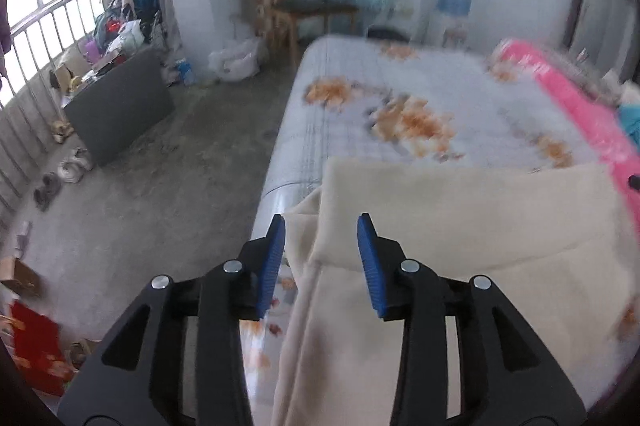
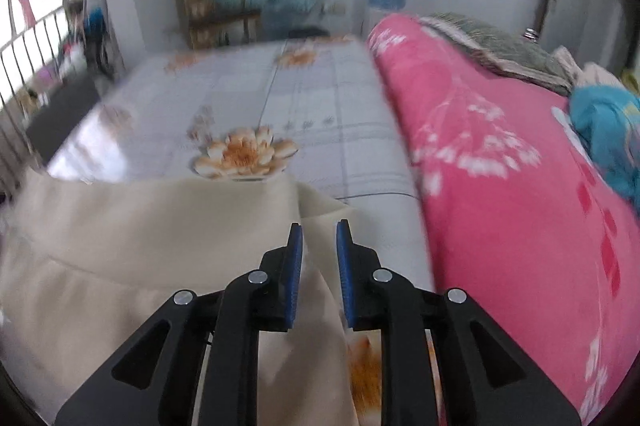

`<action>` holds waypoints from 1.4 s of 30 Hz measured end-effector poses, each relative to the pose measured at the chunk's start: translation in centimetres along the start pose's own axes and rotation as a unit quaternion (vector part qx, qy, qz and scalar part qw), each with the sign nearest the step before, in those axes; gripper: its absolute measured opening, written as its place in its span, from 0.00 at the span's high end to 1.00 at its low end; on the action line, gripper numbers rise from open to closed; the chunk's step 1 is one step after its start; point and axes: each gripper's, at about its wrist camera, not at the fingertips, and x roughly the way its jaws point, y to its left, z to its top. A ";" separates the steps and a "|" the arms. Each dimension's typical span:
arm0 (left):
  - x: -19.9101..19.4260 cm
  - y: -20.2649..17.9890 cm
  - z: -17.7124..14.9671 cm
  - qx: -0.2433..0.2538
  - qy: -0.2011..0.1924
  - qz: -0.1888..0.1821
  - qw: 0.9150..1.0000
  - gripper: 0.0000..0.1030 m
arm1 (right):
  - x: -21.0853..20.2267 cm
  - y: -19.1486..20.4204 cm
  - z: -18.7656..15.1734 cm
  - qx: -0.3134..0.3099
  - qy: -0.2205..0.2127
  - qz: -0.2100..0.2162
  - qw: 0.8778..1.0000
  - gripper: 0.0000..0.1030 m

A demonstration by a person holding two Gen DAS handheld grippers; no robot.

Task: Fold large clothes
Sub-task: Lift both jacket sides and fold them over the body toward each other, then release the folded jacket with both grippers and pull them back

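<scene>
Our left gripper (image 1: 321,224) and right gripper (image 2: 319,228) both hang released over the cream garment (image 1: 460,226), whose near end runs out of view; the flowered bedsheet (image 2: 248,94) blurs.

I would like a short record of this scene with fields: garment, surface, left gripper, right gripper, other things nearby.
garment: cream garment, folded over, lying on the bed
surface: bed sheet with orange flower print
left gripper: open, above the garment's left edge, pads not pressing on cloth
right gripper: open a little, above the garment's right edge
other things nearby: pink quilt on the right, wooden chair by the far wall
</scene>
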 end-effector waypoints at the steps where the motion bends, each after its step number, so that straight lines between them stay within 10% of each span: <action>1: -1.2 0.1 -0.5 -0.004 -0.005 -0.030 1.000 0.65 | -1.6 -0.3 -0.5 0.010 -0.008 0.023 1.000 0.83; 5: -2.0 0.4 -3.6 -0.031 0.038 -0.117 0.992 0.64 | -4.7 0.2 -3.3 0.007 0.006 0.090 0.996 0.83; 11: 0.1 1.3 -8.1 -0.054 0.086 -0.074 0.992 0.61 | -1.2 -1.1 -9.2 0.047 0.113 0.059 0.991 0.83; 19: -6.2 -0.8 -7.8 -0.015 0.021 -0.050 0.998 0.36 | -6.9 2.2 -9.7 0.028 0.036 0.036 0.998 0.71; 26: -11.1 -6.2 -10.6 0.000 0.002 -0.077 0.997 0.12 | -12.2 9.3 -13.2 -0.020 -0.010 0.044 0.999 0.27; 33: -13.9 -10.4 -13.5 0.011 0.013 -0.072 0.997 0.09 | -16.0 12.8 -16.8 -0.038 -0.017 0.033 0.999 0.11; 42: -17.4 -12.7 -13.3 0.023 -0.046 0.021 0.998 0.08 | -18.0 13.4 -16.6 -0.035 -0.024 -0.010 0.999 0.06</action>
